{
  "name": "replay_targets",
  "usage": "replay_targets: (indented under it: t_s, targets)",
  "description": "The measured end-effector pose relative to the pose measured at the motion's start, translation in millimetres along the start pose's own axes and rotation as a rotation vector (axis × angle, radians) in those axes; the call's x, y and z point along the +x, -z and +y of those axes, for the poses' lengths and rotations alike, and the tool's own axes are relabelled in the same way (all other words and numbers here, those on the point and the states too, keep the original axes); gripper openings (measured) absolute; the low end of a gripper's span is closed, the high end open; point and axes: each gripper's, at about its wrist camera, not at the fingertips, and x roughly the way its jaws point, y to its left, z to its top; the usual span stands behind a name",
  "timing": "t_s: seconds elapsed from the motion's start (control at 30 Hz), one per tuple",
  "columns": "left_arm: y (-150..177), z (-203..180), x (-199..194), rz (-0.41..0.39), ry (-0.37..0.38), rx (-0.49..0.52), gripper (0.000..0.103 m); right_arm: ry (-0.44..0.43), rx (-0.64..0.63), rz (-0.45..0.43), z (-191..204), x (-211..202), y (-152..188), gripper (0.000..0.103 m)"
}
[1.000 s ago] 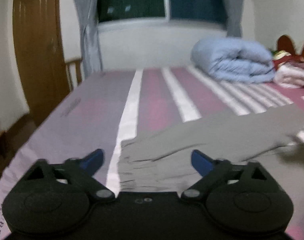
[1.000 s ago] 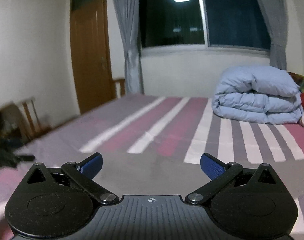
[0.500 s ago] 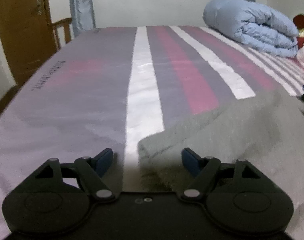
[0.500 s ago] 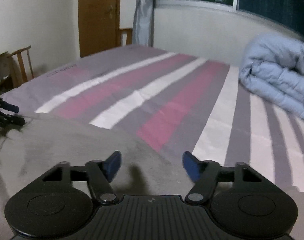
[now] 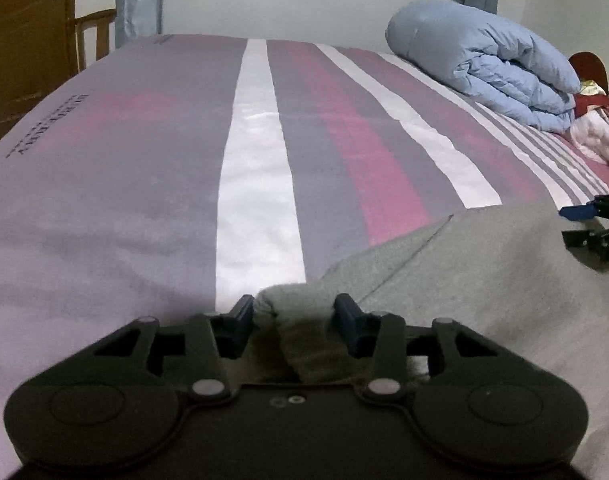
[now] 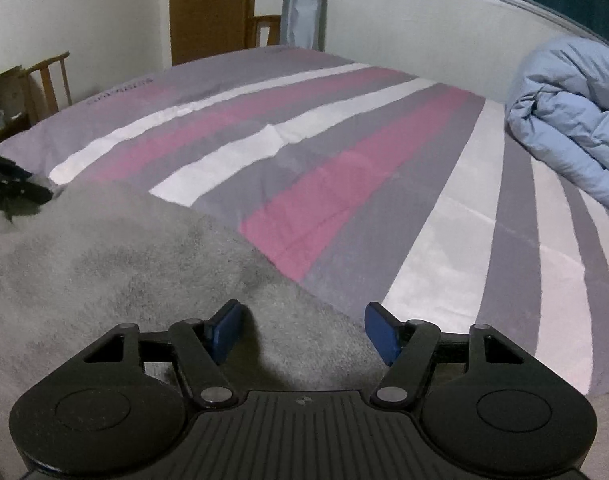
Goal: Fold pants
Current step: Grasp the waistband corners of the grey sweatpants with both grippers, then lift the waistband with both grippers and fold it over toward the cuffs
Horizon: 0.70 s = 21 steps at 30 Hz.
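Note:
Grey pants [image 5: 484, 280] lie flat on the striped bed, also shown in the right wrist view [image 6: 124, 264]. My left gripper [image 5: 294, 314] sits low at the pants' left corner, its blue fingers closing around a bunched fold of the grey cloth. My right gripper [image 6: 302, 330] is open, lowered over the far edge of the pants, with cloth between its fingers. The right gripper shows at the right edge of the left wrist view [image 5: 592, 228]. The left gripper shows at the left edge of the right wrist view [image 6: 12, 188].
The bed sheet [image 5: 260, 160] has purple, pink and white stripes. A rolled blue duvet [image 5: 488, 64] lies at the far right, with pink and red bedding [image 5: 596, 136] beside it. A wooden door [image 6: 212, 8] and chairs [image 6: 52, 76] stand beyond the bed's left side.
Both grippers have come down from above the bed to the pants. The left fingers have narrowed around a fold of cloth. The right fingers have narrowed a little but stay open.

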Motion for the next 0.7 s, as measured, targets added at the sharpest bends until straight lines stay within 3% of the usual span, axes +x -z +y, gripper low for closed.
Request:
replay_targets:
  t_s: [0.07,0.1,0.17,0.2,0.43,0.7]
  targets:
    - [0,4,1,-0.001,0.019,-0.02,0.03,-0.014,-0.013,0.008,1,2,1,0.061]
    - [1,5,0,-0.006,0.029,-0.025,0.022,-0.025,-0.032,0.01,2,3,0,0.052]
    - [1,3,-2,-0.02,0.034,-0.019,0.019,-0.032,-0.051,0.023,5,3,-2,0.029]
    - [2,1,-4,-0.034,0.029,-0.012,0.016,-0.025,-0.065,0.026,6,2,-4,0.012]
    - [9,0,-40,-0.159,0.046,-0.04,0.014,0.006,-0.092,-0.056,15,-42,-8,0.008]
    - [32,-19,-138,-0.392,0.088,-0.021,0.014,0.075,-0.184,-0.246,68,-156,12,0.009]
